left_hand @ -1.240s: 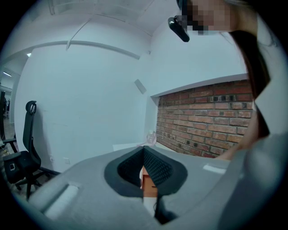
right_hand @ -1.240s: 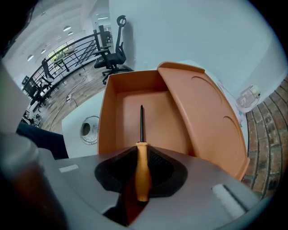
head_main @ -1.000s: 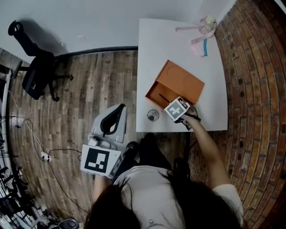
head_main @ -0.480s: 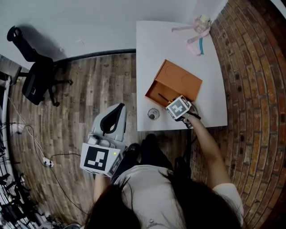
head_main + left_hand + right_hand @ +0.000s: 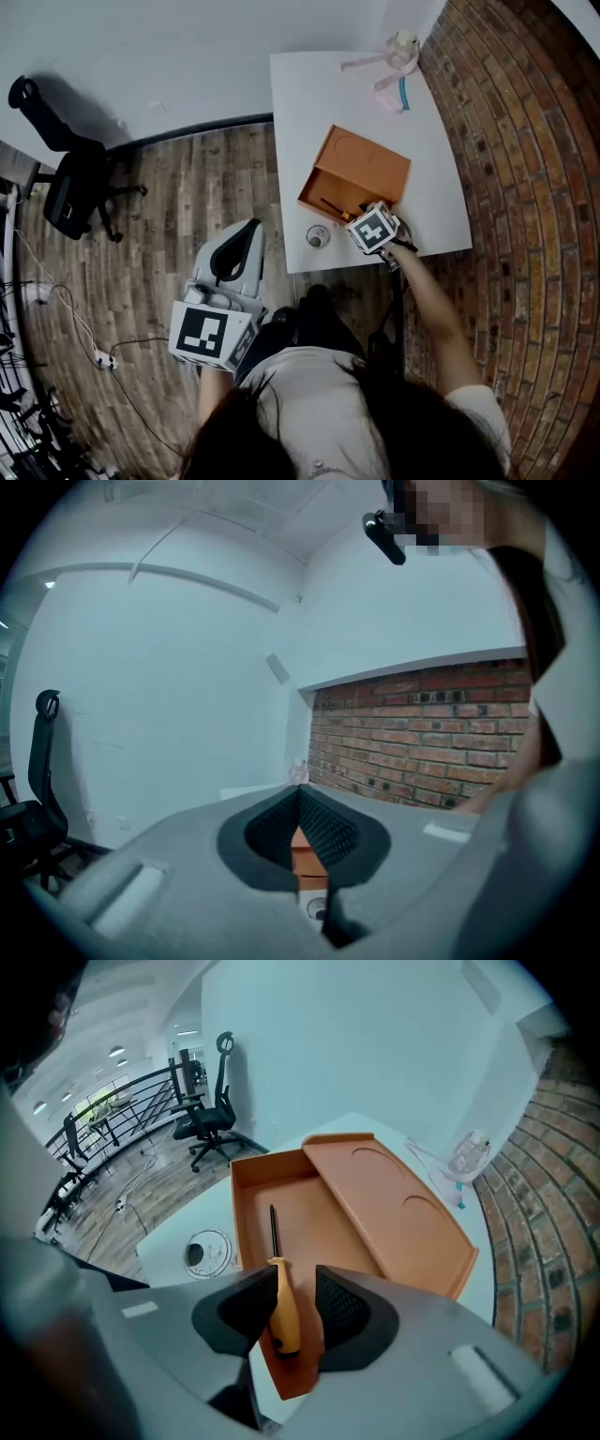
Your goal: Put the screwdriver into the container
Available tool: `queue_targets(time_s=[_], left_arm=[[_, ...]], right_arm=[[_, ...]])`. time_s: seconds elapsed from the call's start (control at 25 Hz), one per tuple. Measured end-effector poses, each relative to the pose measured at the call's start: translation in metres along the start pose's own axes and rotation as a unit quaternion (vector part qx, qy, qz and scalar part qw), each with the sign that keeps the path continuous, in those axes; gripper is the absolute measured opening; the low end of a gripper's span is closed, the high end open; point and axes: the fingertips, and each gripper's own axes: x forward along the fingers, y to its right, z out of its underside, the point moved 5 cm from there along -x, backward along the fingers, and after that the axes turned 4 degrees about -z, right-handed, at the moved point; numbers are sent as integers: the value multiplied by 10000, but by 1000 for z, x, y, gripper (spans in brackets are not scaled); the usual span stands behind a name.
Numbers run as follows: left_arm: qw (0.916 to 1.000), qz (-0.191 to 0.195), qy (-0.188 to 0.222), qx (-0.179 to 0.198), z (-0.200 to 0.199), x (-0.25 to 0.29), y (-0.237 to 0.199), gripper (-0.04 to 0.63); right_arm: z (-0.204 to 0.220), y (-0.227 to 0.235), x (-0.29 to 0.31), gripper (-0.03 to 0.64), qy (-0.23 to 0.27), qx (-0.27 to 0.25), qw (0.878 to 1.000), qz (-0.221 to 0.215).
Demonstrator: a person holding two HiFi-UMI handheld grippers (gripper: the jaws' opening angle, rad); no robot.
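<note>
While the right tongs (image 5: 291, 1283) are pointing steeply down over the near end of the container (image 5: 314, 1218), their jaws are standing spread, having just been opening. The screwdriver (image 5: 282, 1302) is lying inside the container, on its floor by the left wall, with the dark shaft pointing away toward the far end. Its orange handle is showing in the gap between the two pads, but neither pad is pressing on it. The container is an orange box sitting on the white surface (image 5: 309, 94), close to the near edge. A lid (image 5: 394, 1208) of the same colour is covering its right part and leaving the left part open. A small round thing (image 5: 318, 236) is resting on the surface just left of the container's near corner. At the far corner of the surface, well apart from the box, a clear jar (image 5: 403, 42) with pink straps is standing.

The left tongs (image 5: 300, 794) are hanging off to the left of the surface, over the wooden floor (image 5: 159, 216), pointing roughly level. Their jaws are pressed together at the tips, pinching nothing; a sliver of the container is showing through the narrow gap behind the tips. A black chair (image 5: 70, 183) is standing on the floor by the white wall. A brick wall (image 5: 525, 187) is running along the right side of the surface. The person's right arm (image 5: 431, 309) is reaching forward to the tongs at the near edge.
</note>
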Motion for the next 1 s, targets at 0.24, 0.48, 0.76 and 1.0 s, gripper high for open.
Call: queue_targets(time_s=[0.24,0.48,0.76,1.0], left_arm=[[9999,123,97,29,-2,-13,3,0],[9994,295,154,25,-3,-24,5,0],[9978,592,291,105,-7,-32,8,0],[9959,808,349,218,-8,-46,10,0]], right_arm=[[-2,-9,-20,130,314,161,9991,214],[1,-20,-39,130,573,466,9965,402],[3,-33,-67,127,1030,882,9880,733],[3,-53,-90,123,1278,1100,9811,949]])
